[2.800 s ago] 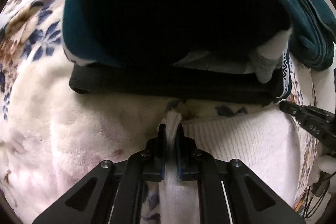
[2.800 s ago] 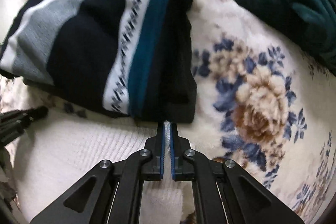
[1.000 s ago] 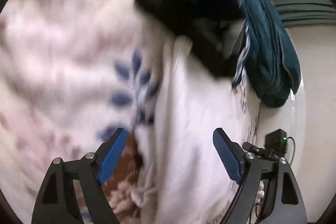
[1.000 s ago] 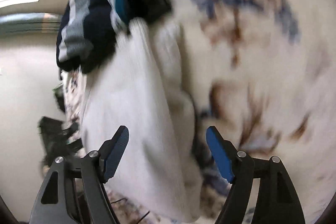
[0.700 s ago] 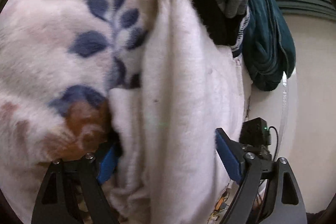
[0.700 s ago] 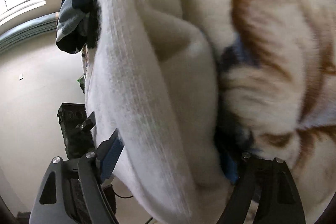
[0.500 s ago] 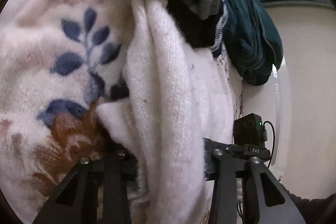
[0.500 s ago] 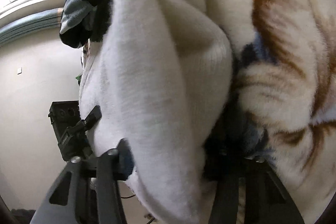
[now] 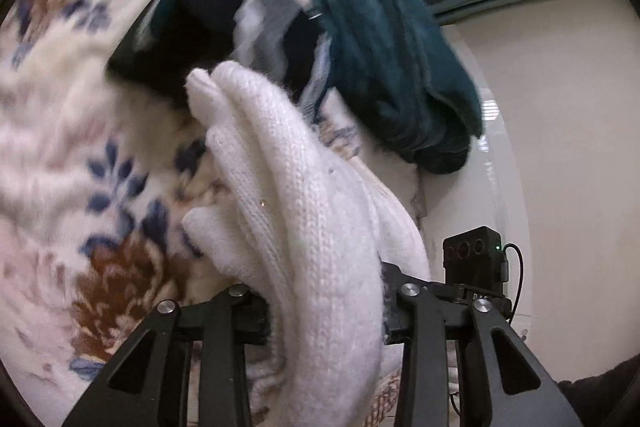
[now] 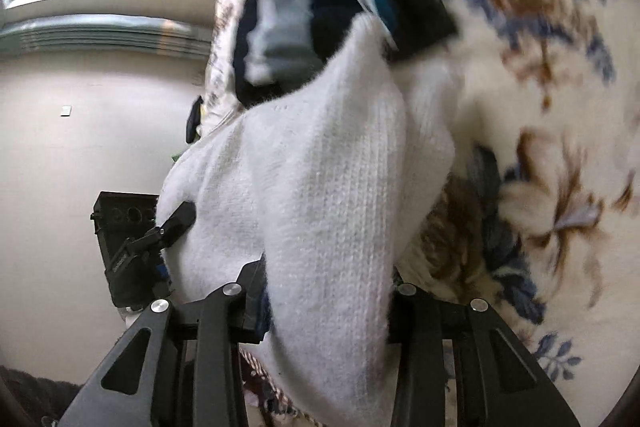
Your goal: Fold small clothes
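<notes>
White sweater (image 9: 320,227) now lifted, both jaws seemingly clamping it (bunched).

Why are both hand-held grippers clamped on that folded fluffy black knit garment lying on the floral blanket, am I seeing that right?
Not quite: the garment is white, not black. Both wrist views show it. The left hand-held gripper and the right hand-held gripper are each shut on the thick folded white knit garment. The dark striped folded garment lies beyond it on the cream floral fleece blanket, ungripped.

sweater (image 9: 304,227) on blanket (image 9: 60,155) | folded stack (image 9: 208,27) behind | both grippers at sweater
</notes>
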